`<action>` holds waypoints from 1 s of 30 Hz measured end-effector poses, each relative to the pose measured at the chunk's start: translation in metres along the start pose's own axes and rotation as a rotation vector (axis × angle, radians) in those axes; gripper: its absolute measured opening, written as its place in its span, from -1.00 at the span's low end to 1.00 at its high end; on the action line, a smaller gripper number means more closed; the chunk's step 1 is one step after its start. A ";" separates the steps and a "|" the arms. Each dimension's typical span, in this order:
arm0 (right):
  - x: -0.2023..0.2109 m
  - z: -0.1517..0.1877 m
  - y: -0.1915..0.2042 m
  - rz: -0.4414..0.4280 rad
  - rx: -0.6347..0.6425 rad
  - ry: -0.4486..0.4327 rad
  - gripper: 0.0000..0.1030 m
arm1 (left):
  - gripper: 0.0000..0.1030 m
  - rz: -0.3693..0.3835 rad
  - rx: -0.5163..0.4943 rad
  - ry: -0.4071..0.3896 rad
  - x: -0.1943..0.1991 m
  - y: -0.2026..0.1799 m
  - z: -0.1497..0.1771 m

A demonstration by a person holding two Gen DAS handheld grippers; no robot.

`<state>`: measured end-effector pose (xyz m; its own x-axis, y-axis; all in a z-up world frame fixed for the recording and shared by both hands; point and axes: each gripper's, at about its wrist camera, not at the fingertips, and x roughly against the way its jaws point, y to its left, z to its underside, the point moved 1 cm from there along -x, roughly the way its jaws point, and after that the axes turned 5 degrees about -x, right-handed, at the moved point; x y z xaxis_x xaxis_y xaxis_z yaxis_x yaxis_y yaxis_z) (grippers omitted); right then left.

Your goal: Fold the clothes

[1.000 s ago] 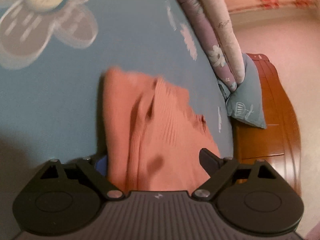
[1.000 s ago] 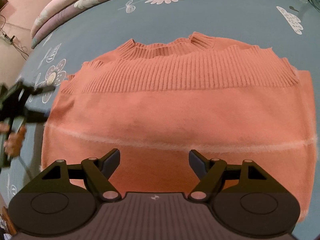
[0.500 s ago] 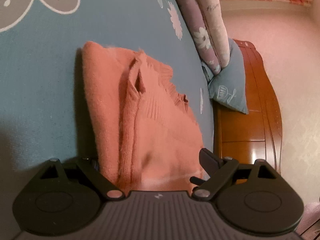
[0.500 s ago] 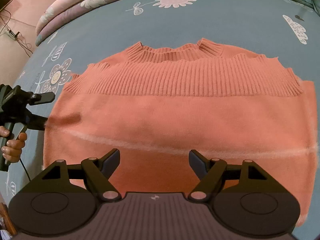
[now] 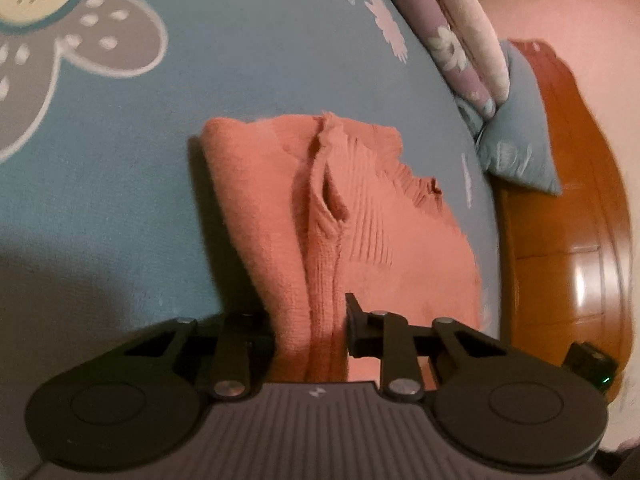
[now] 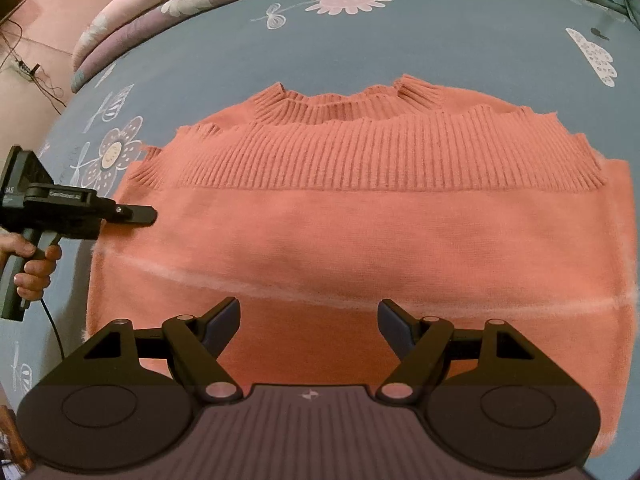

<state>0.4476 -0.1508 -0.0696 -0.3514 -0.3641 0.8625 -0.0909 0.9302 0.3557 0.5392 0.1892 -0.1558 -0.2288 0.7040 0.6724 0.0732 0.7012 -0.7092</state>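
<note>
At lower centre of my left view, the left gripper (image 5: 310, 332) is closing on the orange sweater's (image 5: 340, 216) folded edge.
My right gripper (image 6: 310, 320) hovers spread wide above the sweater, flat on the bed (image 6: 240, 52).

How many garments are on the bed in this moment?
1: an orange sweater spread on the blue bedsheet, its side edge between the closing left gripper. Others may lie out of view.
</note>
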 end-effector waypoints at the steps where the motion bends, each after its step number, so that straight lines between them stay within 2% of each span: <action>1: 0.000 0.001 0.001 -0.004 0.009 0.000 0.55 | -0.55 -0.022 -0.016 0.008 0.000 -0.005 -0.002; 4: 0.000 0.004 0.006 0.005 0.040 0.001 0.55 | -0.61 -0.065 -0.058 0.026 0.003 -0.023 -0.004; 6: -0.002 0.006 0.008 0.004 0.048 0.009 0.55 | -0.60 0.001 -0.130 0.020 0.010 -0.033 -0.004; 8: -0.005 0.008 0.007 -0.001 0.042 0.016 0.55 | -0.58 0.087 -0.125 0.005 0.016 -0.029 -0.003; 11: -0.006 0.009 0.008 -0.006 0.036 0.022 0.55 | -0.58 -0.002 -0.135 0.029 0.010 -0.017 -0.002; 13: -0.007 0.008 0.009 -0.008 0.036 0.024 0.55 | -0.51 -0.051 -0.187 0.039 0.006 -0.018 -0.001; 16: -0.006 0.008 0.008 -0.002 0.049 0.022 0.55 | -0.41 -0.142 -0.361 0.044 0.004 -0.040 0.002; 18: -0.007 0.007 0.006 0.002 0.043 0.023 0.55 | -0.45 -0.218 -0.508 0.062 0.003 -0.060 0.008; 19: -0.007 0.007 0.004 0.002 0.033 0.025 0.55 | -0.48 -0.232 -0.556 0.081 0.001 -0.068 0.010; 23: -0.010 0.007 -0.001 -0.003 -0.018 0.033 0.55 | -0.42 -0.285 -0.677 0.131 -0.004 -0.079 0.015; 24: -0.010 0.008 -0.001 -0.007 -0.026 0.035 0.55 | -0.31 -0.314 -0.719 0.127 -0.002 -0.080 0.019; 26: -0.009 0.008 0.001 -0.007 -0.020 0.033 0.55 | -0.30 -0.353 -0.786 0.113 -0.001 -0.085 0.026; 29: -0.007 0.008 0.004 -0.002 0.011 0.024 0.55 | -0.26 -0.390 -0.800 0.068 -0.002 -0.088 0.035; 30: -0.006 0.008 0.005 0.003 0.017 0.022 0.55 | -0.32 -0.372 -0.734 0.054 -0.003 -0.085 0.033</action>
<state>0.4422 -0.1438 -0.0764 -0.3309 -0.3618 0.8715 -0.1060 0.9320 0.3466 0.5011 0.1239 -0.1043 -0.3175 0.4023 0.8587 0.6220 0.7719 -0.1316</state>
